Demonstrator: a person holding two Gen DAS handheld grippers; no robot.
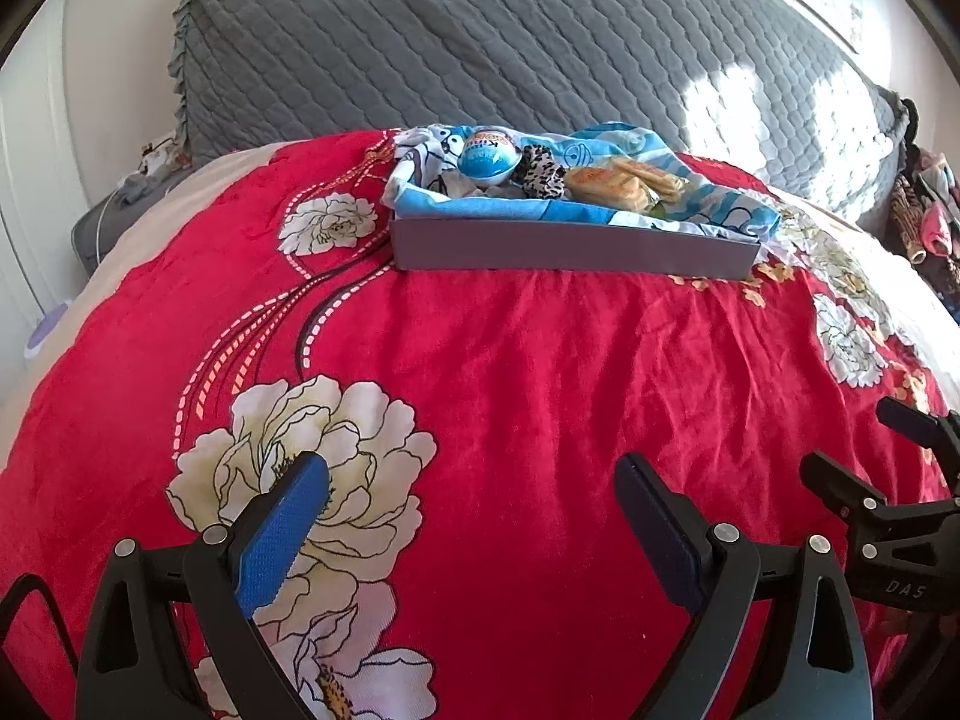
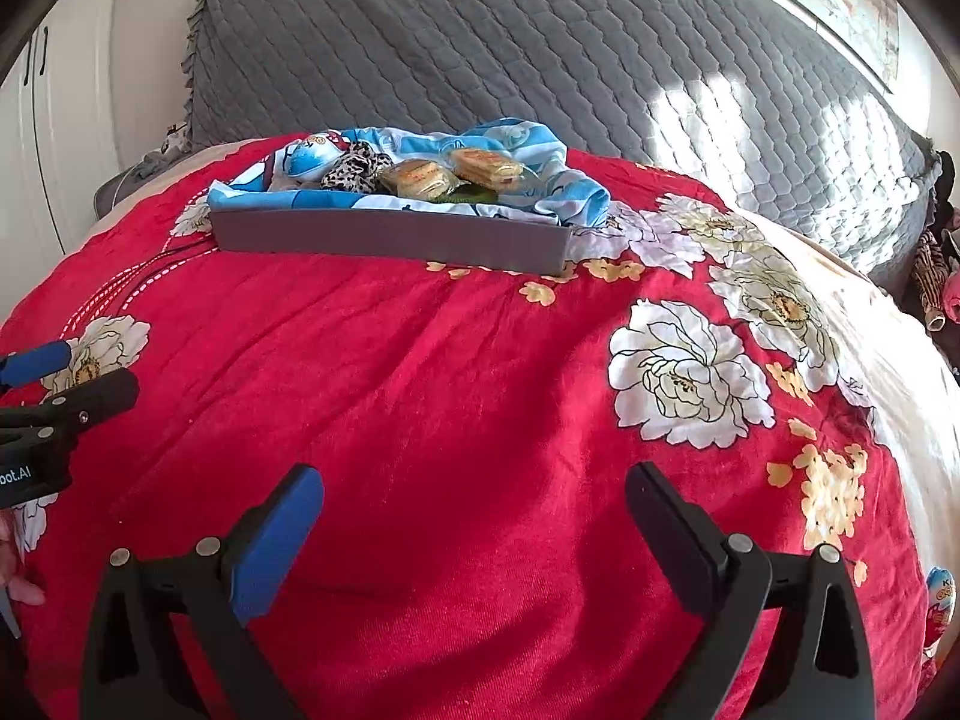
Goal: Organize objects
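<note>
Entry, as I logged it from my station.

Left tongs (image 1: 474,480): spread wide, empty, low over the bed's red floral cover (image 1: 510,360). Right tongs (image 2: 474,486): likewise wide, nothing between the pads, just beside the left pair.

Container: grey shallow box (image 1: 570,249), well ahead of both tongs, near the quilted grey headboard (image 1: 450,30). It was lined with a blue-and-white printed cloth (image 1: 708,204) that spilled over the box's far right corner.

Contents, left to right ahead of the left tongs:
- one blue Kinder egg (image 1: 489,157);
- one leopard-print scrunchie (image 1: 540,171), touching the egg;
- two wrapped pastries (image 2: 450,174), side by side; something green lay under them, kind unclear.

Loose item: a second Kinder egg (image 2: 939,600), far right of the right tongs, at the edge of the view on the cover. I judged this the piece left to be boxed.

Handling note, by my reckoning: egg light, its shell stiff, smooth and likely slippery, and apt to roll on soft bedding. I would have taken it across the middle, gently, pads square to the sides.
</note>
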